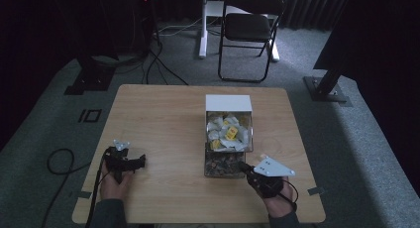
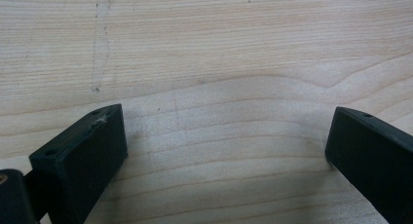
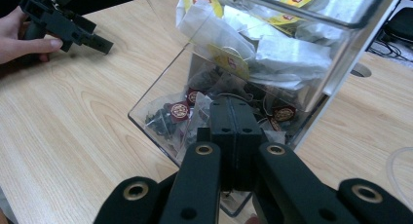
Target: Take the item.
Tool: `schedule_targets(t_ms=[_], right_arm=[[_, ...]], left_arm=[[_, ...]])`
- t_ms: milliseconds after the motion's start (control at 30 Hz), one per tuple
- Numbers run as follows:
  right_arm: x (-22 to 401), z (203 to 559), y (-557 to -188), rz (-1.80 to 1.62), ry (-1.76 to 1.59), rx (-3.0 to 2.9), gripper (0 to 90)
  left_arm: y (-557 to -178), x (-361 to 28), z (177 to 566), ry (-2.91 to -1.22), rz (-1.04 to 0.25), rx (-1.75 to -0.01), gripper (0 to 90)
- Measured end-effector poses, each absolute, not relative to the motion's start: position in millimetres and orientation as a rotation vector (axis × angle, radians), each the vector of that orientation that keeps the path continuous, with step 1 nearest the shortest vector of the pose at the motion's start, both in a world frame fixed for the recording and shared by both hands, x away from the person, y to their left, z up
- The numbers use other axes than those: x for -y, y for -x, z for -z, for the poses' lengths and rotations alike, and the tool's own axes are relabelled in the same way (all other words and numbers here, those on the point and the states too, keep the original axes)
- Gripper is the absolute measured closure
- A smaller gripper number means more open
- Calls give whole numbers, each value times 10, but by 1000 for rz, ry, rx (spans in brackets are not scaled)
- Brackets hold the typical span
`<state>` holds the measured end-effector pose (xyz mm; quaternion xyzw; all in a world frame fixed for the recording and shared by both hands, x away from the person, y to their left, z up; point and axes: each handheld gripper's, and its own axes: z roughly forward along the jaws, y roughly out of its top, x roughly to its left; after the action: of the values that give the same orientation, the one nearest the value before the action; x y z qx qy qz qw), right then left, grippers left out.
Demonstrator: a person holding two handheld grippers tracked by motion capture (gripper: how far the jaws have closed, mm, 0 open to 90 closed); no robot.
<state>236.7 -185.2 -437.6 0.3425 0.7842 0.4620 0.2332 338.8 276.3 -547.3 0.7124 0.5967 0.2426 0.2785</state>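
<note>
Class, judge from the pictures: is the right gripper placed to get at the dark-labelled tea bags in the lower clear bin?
Probably yes. The right gripper, jaws shut, sits at the lower bin's open front, with the dark-labelled tea bags just beyond. Nothing stands between; it would need to open first.

Clear box (image 1: 229, 139) stands right ahead of my right gripper (image 3: 234, 118), blocking; bare table (image 1: 163, 134) left of it, free passage to my left gripper (image 1: 130, 162).
</note>
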Motion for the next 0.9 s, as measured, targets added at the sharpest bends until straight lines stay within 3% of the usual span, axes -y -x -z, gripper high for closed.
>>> schedule_targets(t_ms=[900], right_arm=[[2106,4302,-2343,-1238,-992,-2083,900]], left_arm=[[-3388,-2763,5473,-1912,-651,-1601,20]])
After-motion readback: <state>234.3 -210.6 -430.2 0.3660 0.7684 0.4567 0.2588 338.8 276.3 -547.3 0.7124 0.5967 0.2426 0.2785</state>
